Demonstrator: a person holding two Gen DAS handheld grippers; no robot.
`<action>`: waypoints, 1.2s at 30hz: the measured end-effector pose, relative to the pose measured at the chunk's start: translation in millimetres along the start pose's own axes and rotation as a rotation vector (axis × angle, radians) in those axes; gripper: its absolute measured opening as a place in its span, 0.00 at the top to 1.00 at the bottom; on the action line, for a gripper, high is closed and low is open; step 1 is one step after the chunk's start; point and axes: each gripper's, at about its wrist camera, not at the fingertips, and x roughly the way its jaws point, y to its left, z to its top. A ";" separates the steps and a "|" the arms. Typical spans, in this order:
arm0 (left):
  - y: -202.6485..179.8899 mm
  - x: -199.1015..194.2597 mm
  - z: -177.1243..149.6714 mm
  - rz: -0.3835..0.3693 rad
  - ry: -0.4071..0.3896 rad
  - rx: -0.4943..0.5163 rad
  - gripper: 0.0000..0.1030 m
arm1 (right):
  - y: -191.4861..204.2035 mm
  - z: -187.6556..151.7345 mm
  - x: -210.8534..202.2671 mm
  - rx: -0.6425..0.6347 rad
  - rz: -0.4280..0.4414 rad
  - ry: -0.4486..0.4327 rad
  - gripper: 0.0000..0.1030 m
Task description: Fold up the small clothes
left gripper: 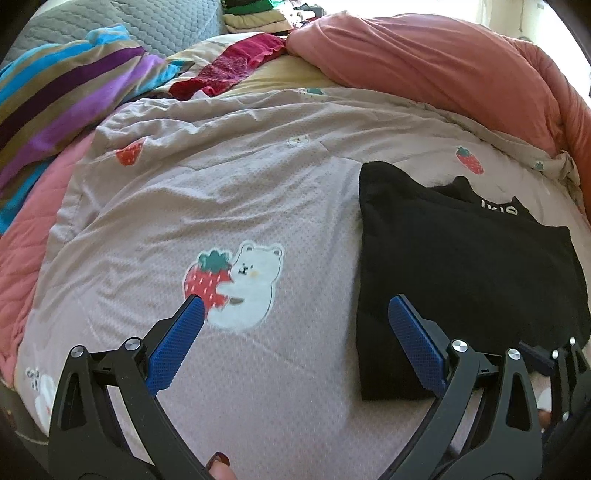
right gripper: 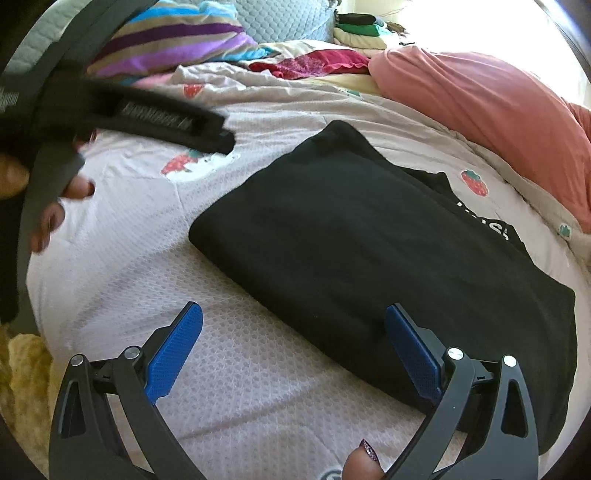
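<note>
Strawberry-and-bear quilt (left gripper: 229, 206) spread wide, with a salmon duvet (left gripper: 443, 66) bunched at 1 o'clock. Folded black T-shirt (left gripper: 461, 266) flat on the quilt at 3 o'clock. Left gripper (left gripper: 295, 325) and right gripper (right gripper: 293, 328) both released, empty.

White lettering (left gripper: 498, 209) on black garment (left gripper: 461, 266): partly folded under, unreadable. Left gripper (right gripper: 155, 125), upper left of right wrist view: motion-blurred, cut by frame edge. Clothes stack (left gripper: 258, 16), top edge: cropped, items indistinguishable. Striped fabric (left gripper: 55, 96): cut at left.
</note>
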 end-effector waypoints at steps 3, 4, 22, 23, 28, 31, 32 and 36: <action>1.3 6.9 8.5 0.003 0.008 0.004 0.09 | 9.1 0.7 7.9 -0.055 -0.040 0.003 0.05; 2.4 9.5 12.2 0.000 0.009 0.004 0.09 | 12.2 1.0 11.5 -0.072 -0.061 0.004 0.05; 1.3 36.9 41.6 -0.024 0.039 0.005 0.09 | 24.2 29.9 38.9 -0.145 -0.173 -0.061 0.06; 0.9 37.3 42.3 -0.024 0.039 0.008 0.09 | 22.7 30.4 36.4 -0.139 -0.178 -0.075 0.06; 0.1 41.2 45.9 -0.026 0.043 0.008 0.09 | 17.2 31.7 21.7 -0.116 -0.136 -0.125 0.39; -1.1 43.7 47.3 -0.034 0.048 0.004 0.09 | 13.5 30.9 16.2 -0.107 -0.092 -0.141 0.65; -1.6 44.6 47.9 -0.037 0.051 0.002 0.09 | 12.1 31.0 15.3 -0.100 -0.080 -0.142 0.77; -4.5 47.6 50.8 -0.058 0.059 -0.011 0.09 | 2.6 29.9 9.8 -0.055 -0.012 -0.154 0.91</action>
